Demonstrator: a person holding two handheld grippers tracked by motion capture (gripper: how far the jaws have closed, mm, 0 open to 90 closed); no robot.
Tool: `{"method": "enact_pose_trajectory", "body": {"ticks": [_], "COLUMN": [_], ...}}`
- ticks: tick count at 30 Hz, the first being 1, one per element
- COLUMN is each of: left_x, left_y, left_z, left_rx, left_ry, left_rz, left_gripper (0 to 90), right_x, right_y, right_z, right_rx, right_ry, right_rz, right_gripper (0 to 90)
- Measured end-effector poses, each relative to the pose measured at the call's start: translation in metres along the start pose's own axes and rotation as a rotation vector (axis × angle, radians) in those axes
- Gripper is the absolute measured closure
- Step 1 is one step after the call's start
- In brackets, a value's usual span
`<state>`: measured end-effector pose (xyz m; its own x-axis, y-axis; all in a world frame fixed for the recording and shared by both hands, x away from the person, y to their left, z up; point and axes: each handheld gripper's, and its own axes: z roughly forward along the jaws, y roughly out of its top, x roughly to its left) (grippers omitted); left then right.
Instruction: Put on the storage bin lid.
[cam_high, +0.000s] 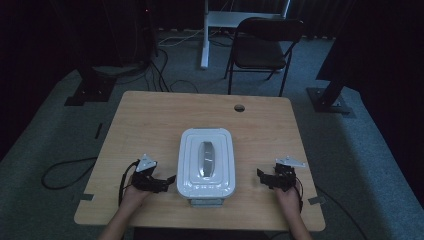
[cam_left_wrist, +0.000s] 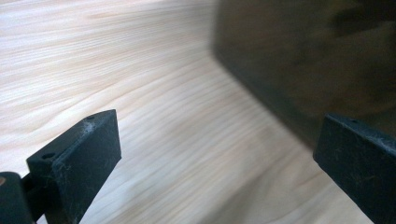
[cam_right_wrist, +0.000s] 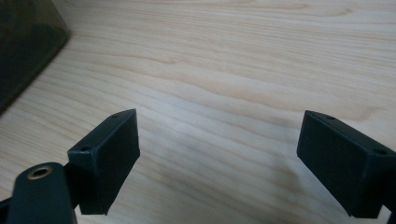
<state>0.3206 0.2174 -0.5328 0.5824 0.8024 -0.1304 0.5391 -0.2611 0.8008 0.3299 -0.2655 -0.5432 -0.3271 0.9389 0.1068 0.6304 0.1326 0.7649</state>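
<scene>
High view, left to right. Left gripper (cam_high: 169, 180) sits lower left of centre on the table (cam_high: 150, 115), jaws spread, tips just beside the box (cam_high: 206, 161), near its left wall at the near corner. Can't tell whether they touch it.

Box: white, lidded, rectangular with rounded corners, long axis running away from the person, at centre frame, slightly toward the near edge. Lid is on, with a grey handle (cam_high: 206, 158) along its middle.

Right gripper (cam_high: 261, 176) is lower right of centre, jaws spread, pointing at the box's right side but clearly apart from it, bare wood between.

Left gripper view: both jaws wide apart at the bottom corners, nothing between them but wood grain. Dark box wall (cam_left_wrist: 308, 60) takes the upper right, close to the right jaw.

Right gripper view: jaws likewise wide, holding nothing, over bare table (cam_right_wrist: 224, 74). Box (cam_right_wrist: 25, 46) shows as a dark corner at upper left, well off the jaws.

A folding chair (cam_high: 265, 45) stands beyond the table, top centre.
</scene>
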Motion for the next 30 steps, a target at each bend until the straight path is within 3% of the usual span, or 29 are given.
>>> {"method": "enact_pose_trajectory", "body": {"ticks": [6,8,11,12,15,19,30], "left_x": [0.020,0.033,0.040,0.045,0.052,0.057,0.069], "left_y": [-0.009,-0.015,-0.018,-0.022,-0.029,-0.035,-0.049], "left_z": [-0.016,-0.027,-0.033,-0.040,-0.050,-0.059,-0.074], "left_rx": [-0.019,-0.028,-0.040,-0.038,-0.043,-0.037,-0.025], "left_ry": [0.076,0.136,0.162,0.200,0.247,0.301,0.402], "left_rz": [-0.045,-0.079,-0.103,-0.108,-0.135,-0.139,-0.180], "left_gripper": [1.5,1.5,1.5,1.5,1.5,1.5,1.5], "right_x": [-0.005,-0.009,-0.011,-0.012,-0.013,-0.013,-0.028], "right_y": [-0.007,-0.010,-0.011,-0.012,-0.015,-0.020,-0.031], "right_z": [-0.007,-0.011,-0.012,-0.013,-0.014,-0.019,-0.033], "right_rx": [-0.020,-0.023,-0.026,-0.028,-0.030,-0.042,-0.042], "right_ry": [-0.053,-0.074,-0.082,-0.103,-0.124,-0.152,-0.236], "right_rz": [0.008,0.017,0.021,0.028,0.028,0.028,0.066], "right_gripper": [12.4,12.4,12.3,12.3,12.4,12.4,12.4]}}
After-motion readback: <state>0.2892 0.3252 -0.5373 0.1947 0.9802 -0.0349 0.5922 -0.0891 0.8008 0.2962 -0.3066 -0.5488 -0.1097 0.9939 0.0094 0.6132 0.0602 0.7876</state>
